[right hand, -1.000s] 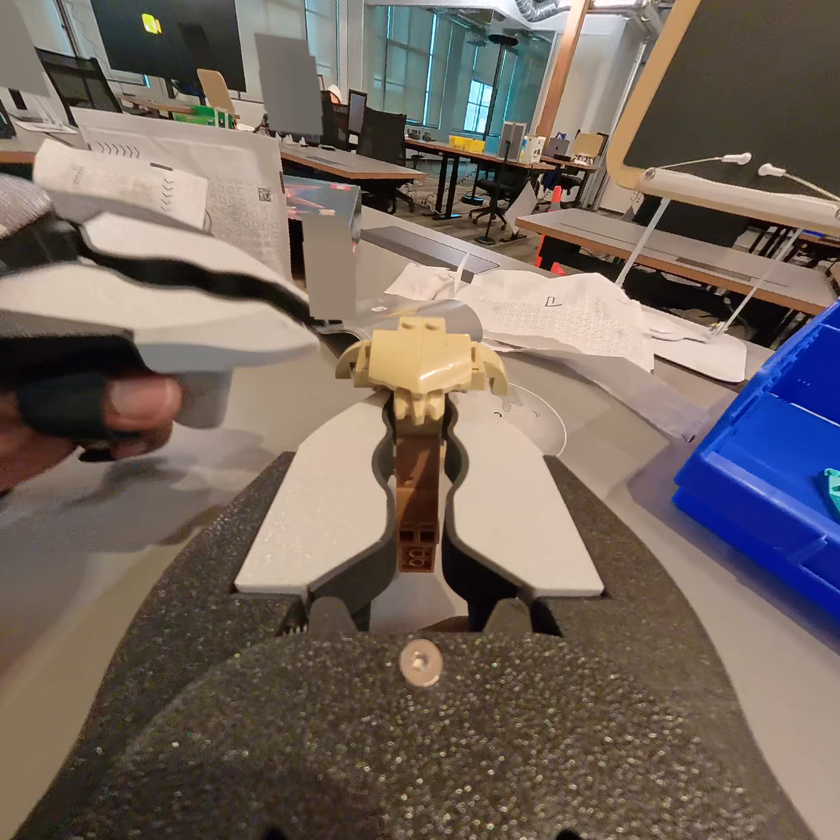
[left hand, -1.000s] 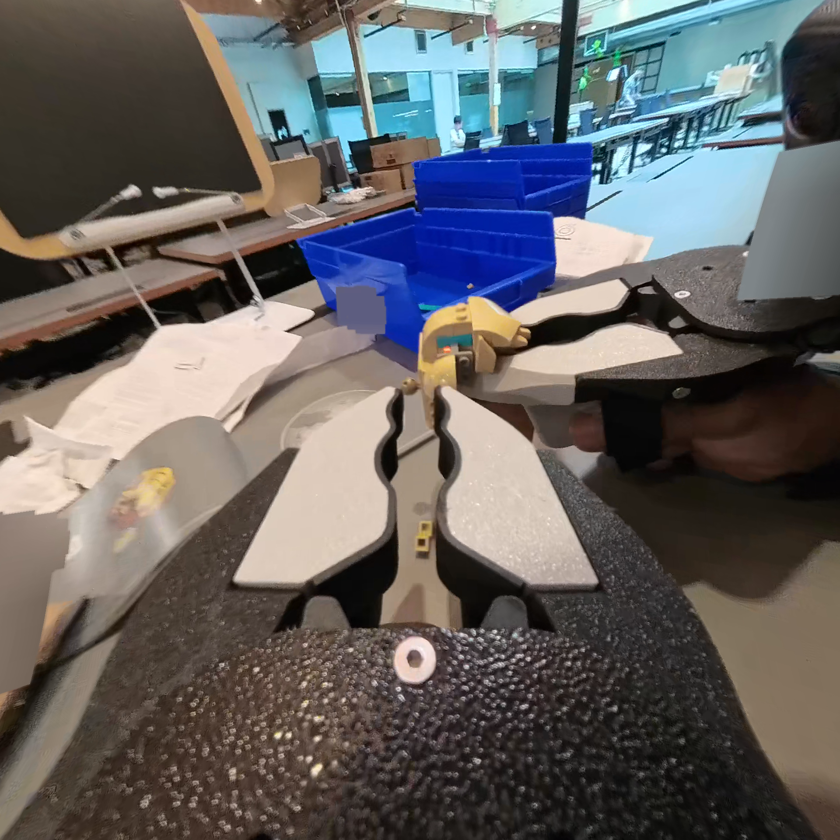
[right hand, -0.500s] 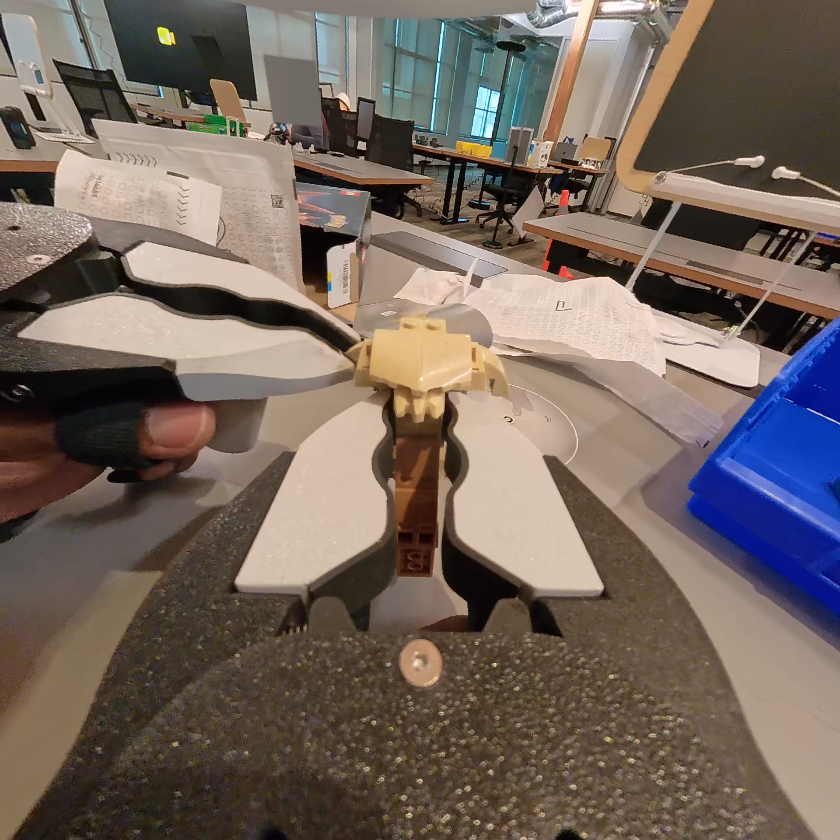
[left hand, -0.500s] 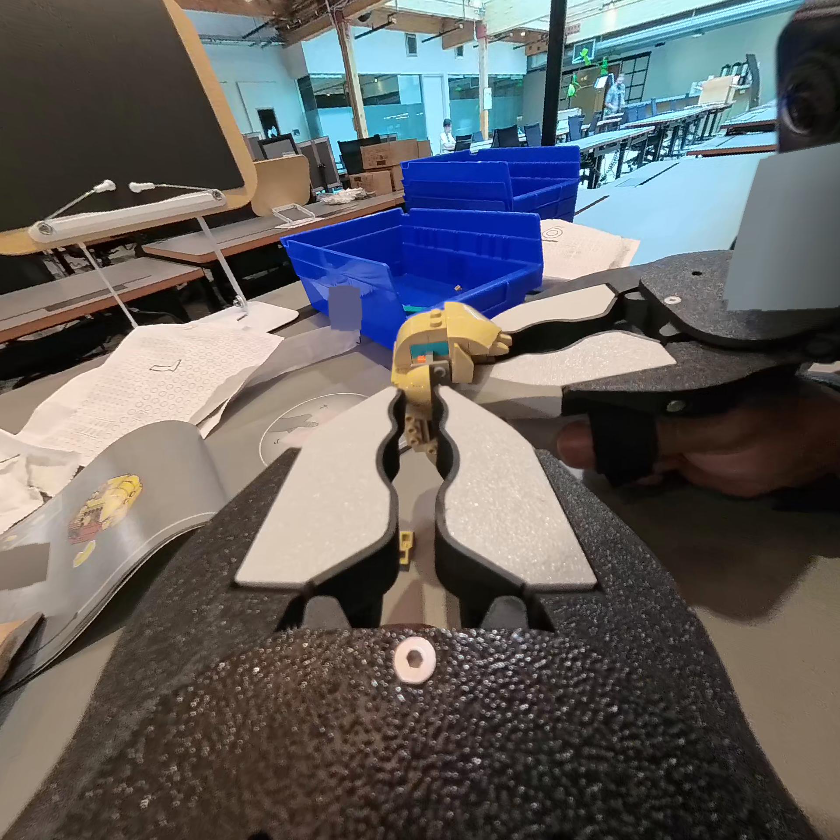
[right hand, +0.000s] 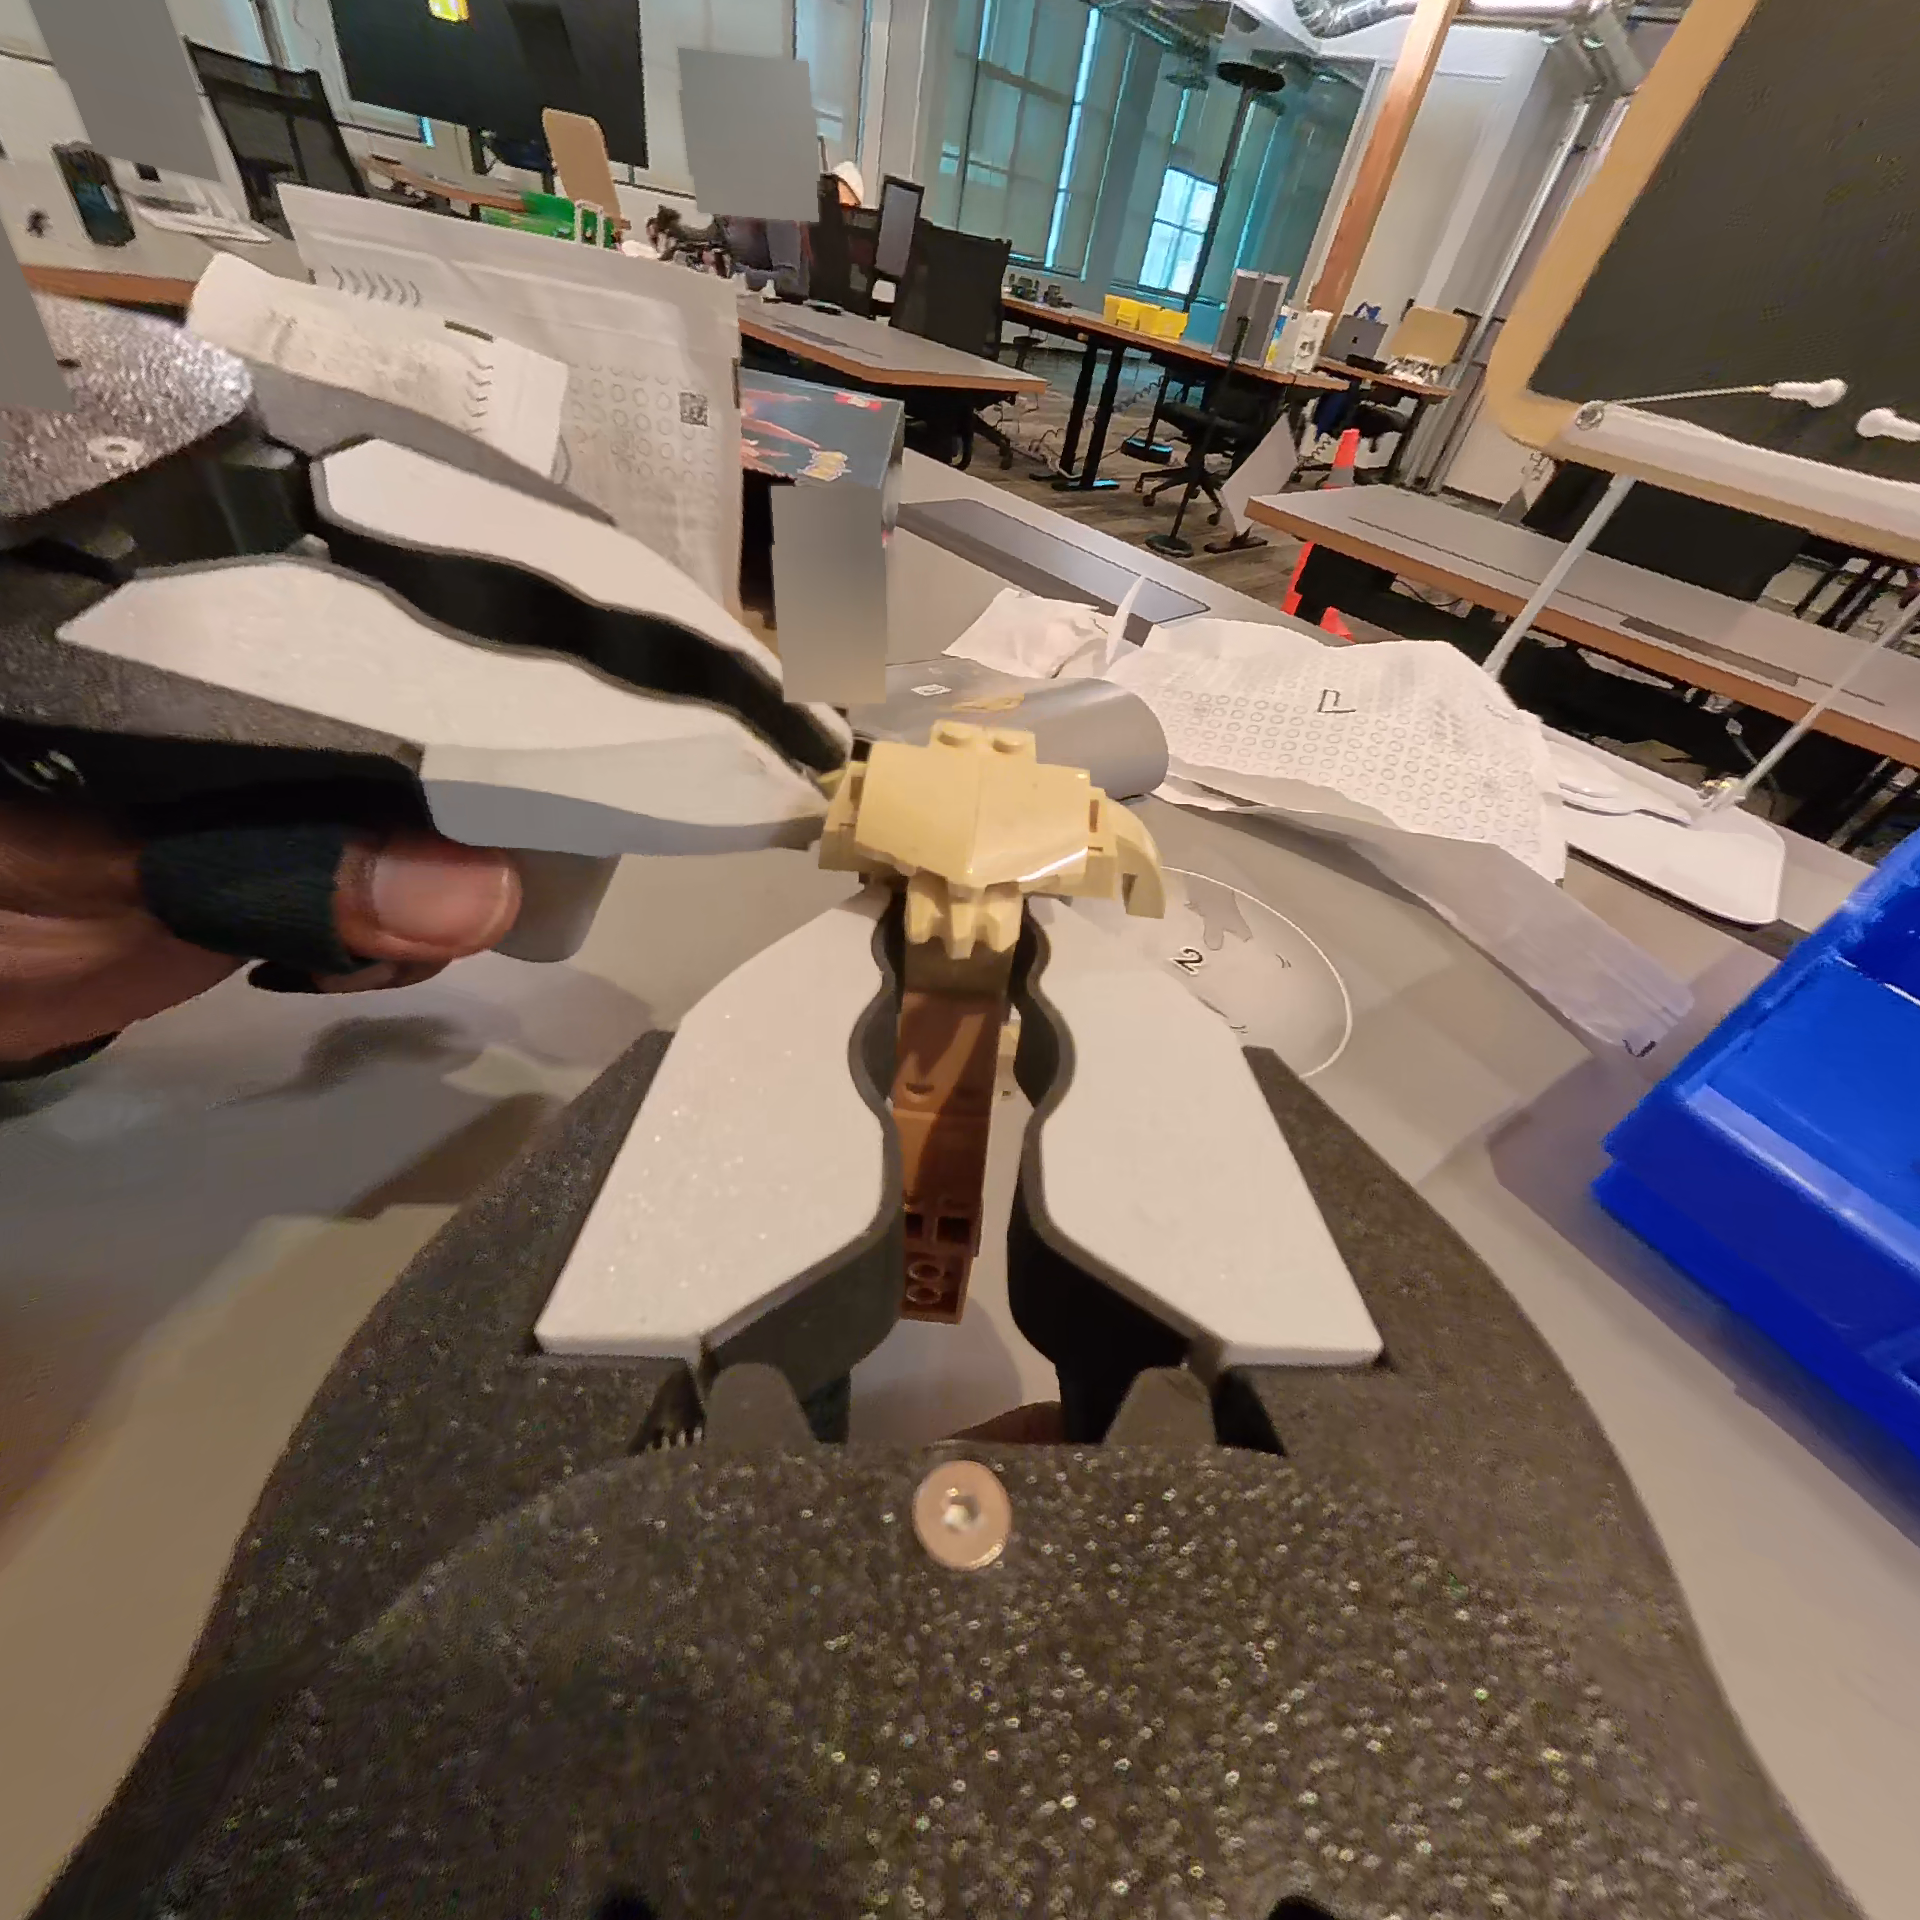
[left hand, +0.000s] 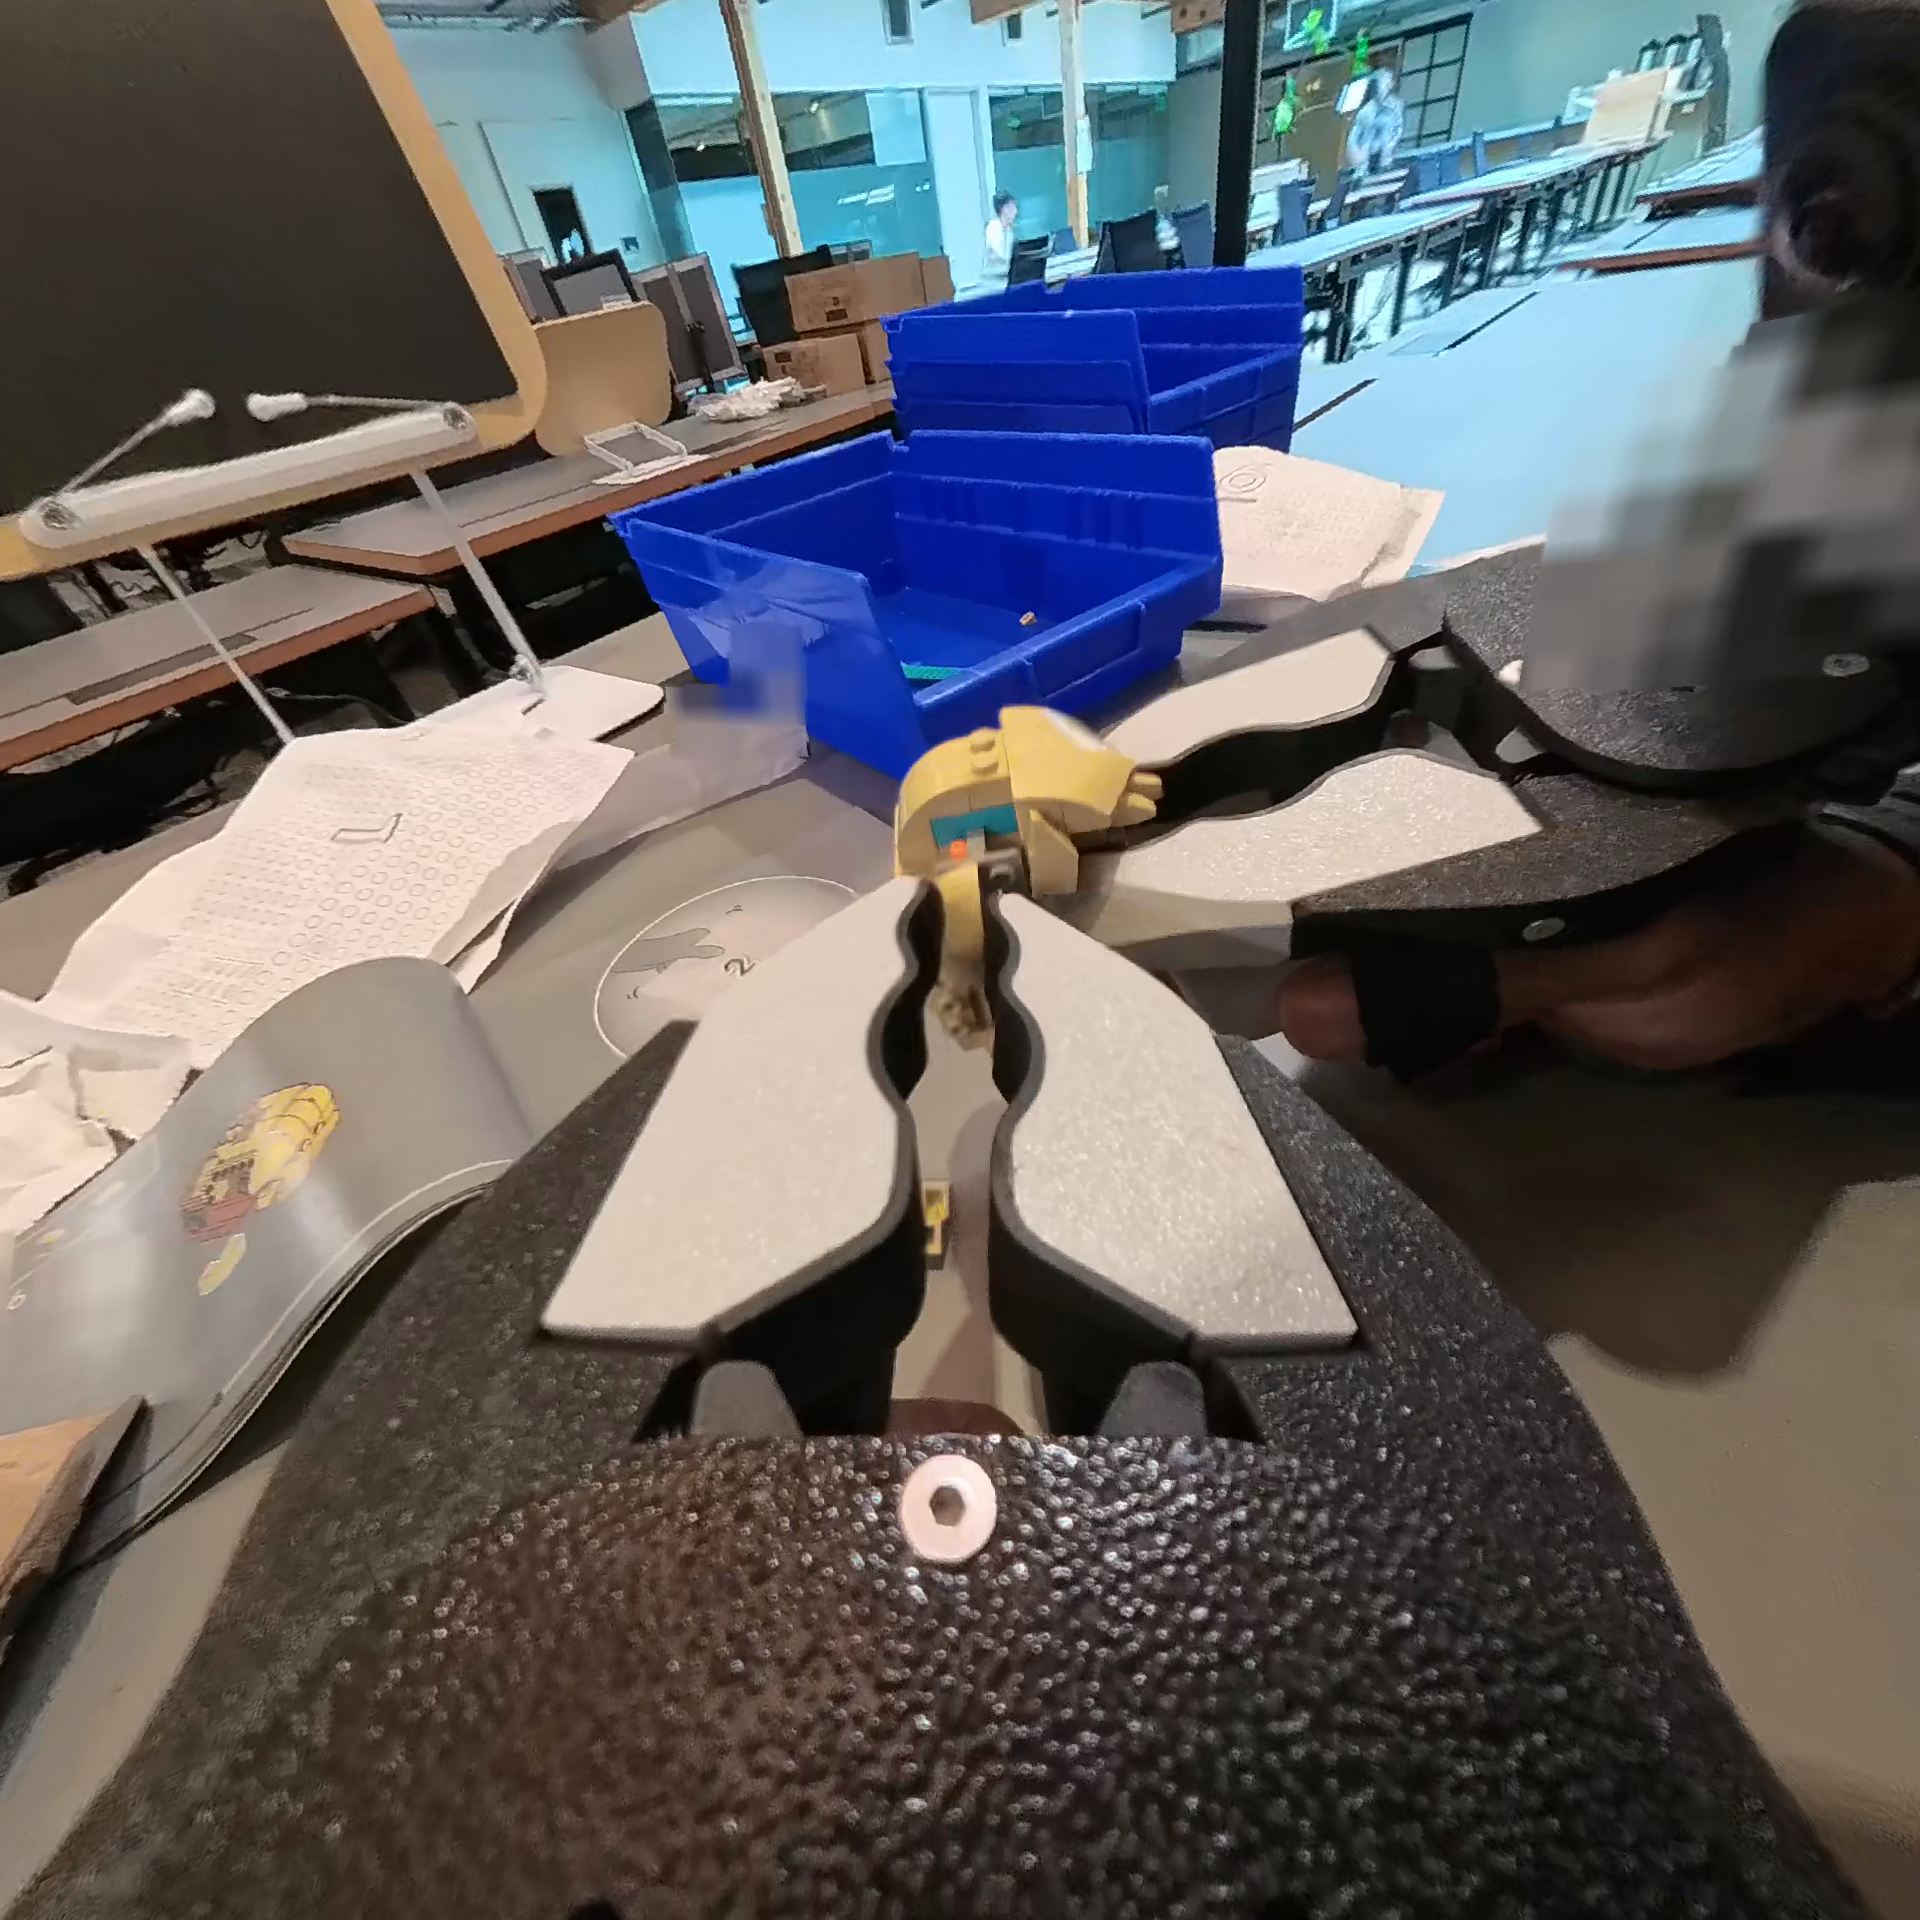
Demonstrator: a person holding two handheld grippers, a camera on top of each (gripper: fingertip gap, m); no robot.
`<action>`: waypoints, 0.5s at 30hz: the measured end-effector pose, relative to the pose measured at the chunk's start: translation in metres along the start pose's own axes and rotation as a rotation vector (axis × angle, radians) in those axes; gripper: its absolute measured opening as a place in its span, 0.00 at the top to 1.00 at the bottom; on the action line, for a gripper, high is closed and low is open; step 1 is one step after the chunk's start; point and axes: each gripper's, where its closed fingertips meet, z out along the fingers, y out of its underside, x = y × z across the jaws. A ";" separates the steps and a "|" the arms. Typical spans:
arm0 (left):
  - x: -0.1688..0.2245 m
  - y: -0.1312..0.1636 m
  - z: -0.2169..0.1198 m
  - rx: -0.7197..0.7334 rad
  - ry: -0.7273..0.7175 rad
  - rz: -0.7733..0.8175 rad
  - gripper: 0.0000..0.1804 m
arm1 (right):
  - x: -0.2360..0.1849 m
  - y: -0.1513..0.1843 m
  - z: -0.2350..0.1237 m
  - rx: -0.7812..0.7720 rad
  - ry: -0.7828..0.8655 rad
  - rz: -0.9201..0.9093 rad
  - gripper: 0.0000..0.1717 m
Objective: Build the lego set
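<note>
The right hand-held gripper pinches a tan and brown brick model: its two fingers press on the model's brown stem, which runs back between them, while the wide tan head sticks out past the fingertips. In the left wrist view the same model shows a teal and an orange brick on its side.

The left hand-held gripper is nearly pressed together on a thin curved tan piece that hangs from the model's side. Both its fingertips lie against that piece, and a small end of it shows lower down in the slot between the fingers. In the right wrist view this gripper comes in from the left and meets the tan head at its left edge.

The model is held in the air above the grey tabletop. Under the grippers lies a round white sticker. An open booklet lies at the left, printed paper sheets beyond it, and blue bins stand behind. A tiny yellow brick rests on the tabletop beneath the left gripper.
</note>
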 end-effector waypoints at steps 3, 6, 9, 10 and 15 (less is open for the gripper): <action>0.012 -0.008 0.000 0.012 0.088 -0.043 1.00 | -0.005 0.000 0.001 -0.004 -0.015 -0.003 0.89; 0.009 -0.007 -0.001 -0.017 0.041 0.034 1.00 | -0.004 0.000 0.004 -0.016 0.034 0.020 0.90; -0.015 -0.013 -0.010 0.053 -0.049 -0.017 1.00 | 0.004 0.002 0.007 -0.031 0.057 0.045 0.90; -0.022 -0.011 -0.011 0.069 -0.075 -0.036 1.00 | 0.005 0.002 0.007 -0.026 0.059 0.047 0.90; -0.039 0.006 -0.007 0.052 -0.158 -0.042 0.97 | 0.013 0.001 0.005 -0.007 0.064 0.055 0.90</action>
